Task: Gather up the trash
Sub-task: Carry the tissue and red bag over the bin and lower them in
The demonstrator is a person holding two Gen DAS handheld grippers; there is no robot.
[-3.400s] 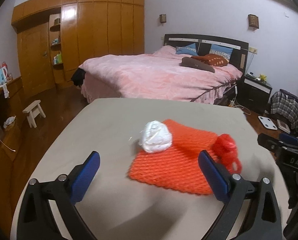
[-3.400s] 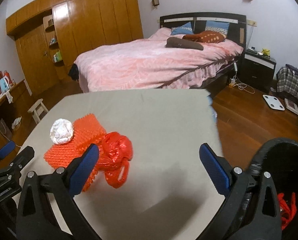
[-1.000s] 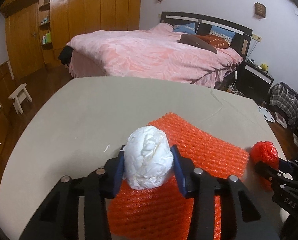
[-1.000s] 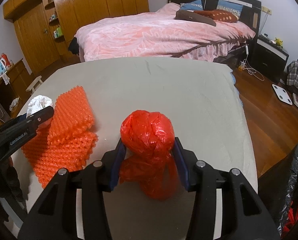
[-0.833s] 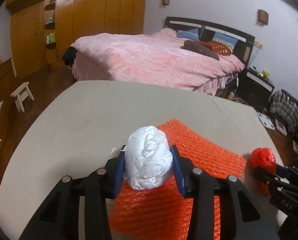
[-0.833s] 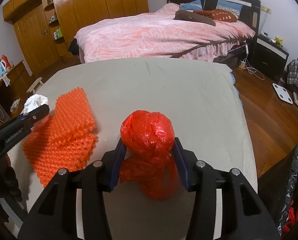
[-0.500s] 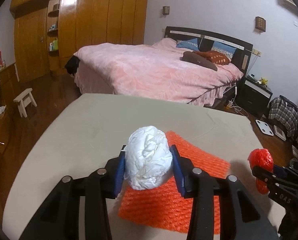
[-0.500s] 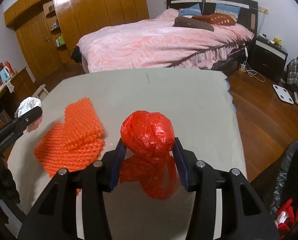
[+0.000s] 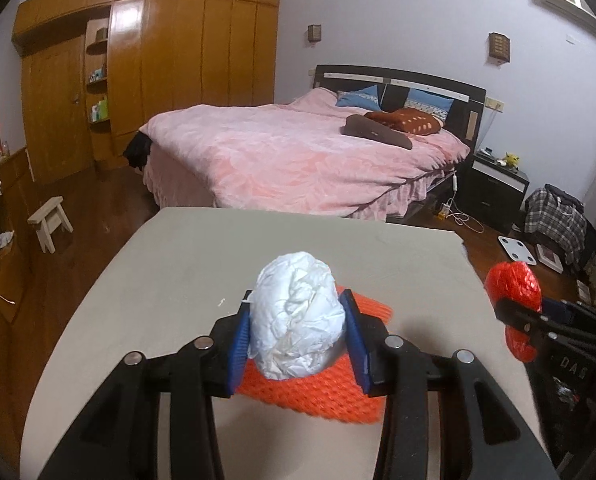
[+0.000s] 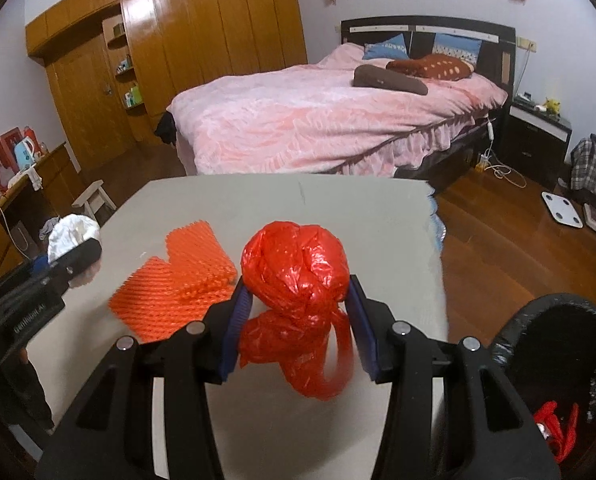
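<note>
My left gripper (image 9: 296, 328) is shut on a crumpled white paper ball (image 9: 296, 316) and holds it above the grey table (image 9: 170, 272). My right gripper (image 10: 296, 320) is shut on a bunched red plastic bag (image 10: 296, 276), lifted off the table near its right edge; it also shows in the left wrist view (image 9: 514, 292). An orange foam net sheet (image 10: 178, 284) lies flat on the table, partly hidden under the paper ball in the left wrist view (image 9: 318, 388). A black bin (image 10: 554, 364) with red trash inside stands at the lower right.
A bed with a pink cover (image 9: 298, 156) stands beyond the table. A white stool (image 9: 50, 220) and a wooden wardrobe (image 9: 158, 80) are at the left. A white scale (image 10: 562, 208) lies on the wooden floor at the right.
Both grippers closed on their items, the paper ball and the red bag, and have lifted them up off the table. The orange net stays on the table.
</note>
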